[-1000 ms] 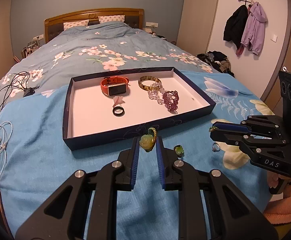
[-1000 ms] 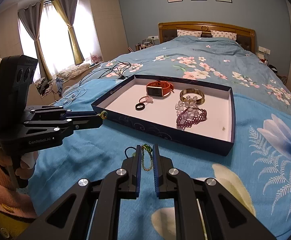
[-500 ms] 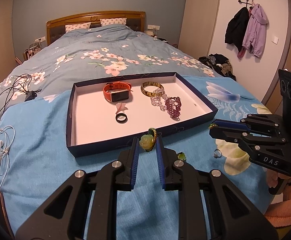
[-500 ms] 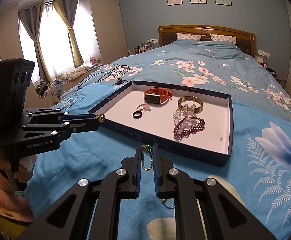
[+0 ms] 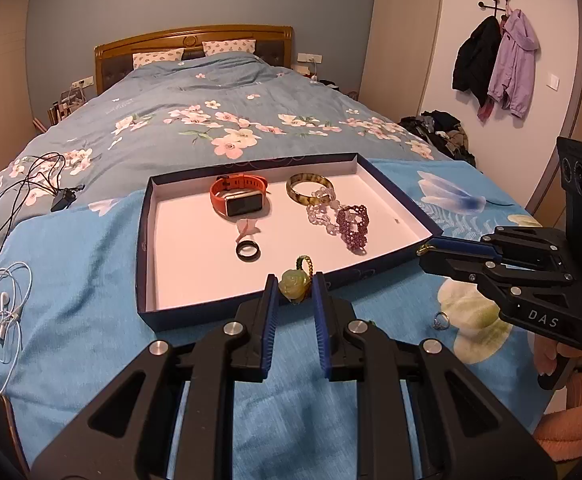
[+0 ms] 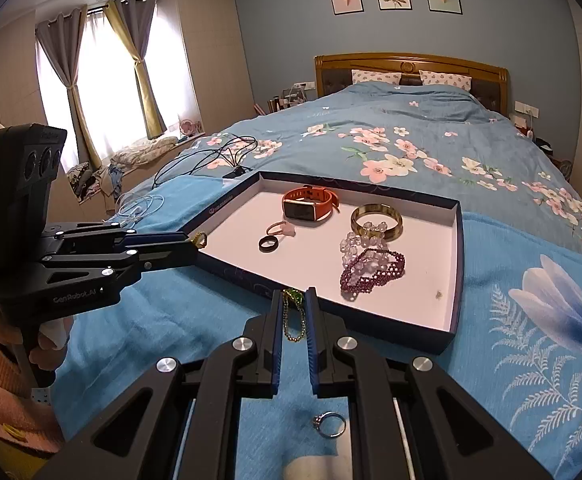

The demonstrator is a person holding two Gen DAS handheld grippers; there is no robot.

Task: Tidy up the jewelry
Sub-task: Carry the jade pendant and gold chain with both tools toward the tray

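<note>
Necklace ends hang in both grippers beside the tray; the left gripper clamps the pale green rose pendant just above the tray's near wall; the right gripper pinches the gold chain at that wall too; a silver ring lies outside it on the blue bedspread.

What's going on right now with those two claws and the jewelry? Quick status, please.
Left claw shut on green rose pendant, above tray's near wall. Right claw shut on thin gold chain. Silver ring on bedspread. Nothing in the way.
</note>
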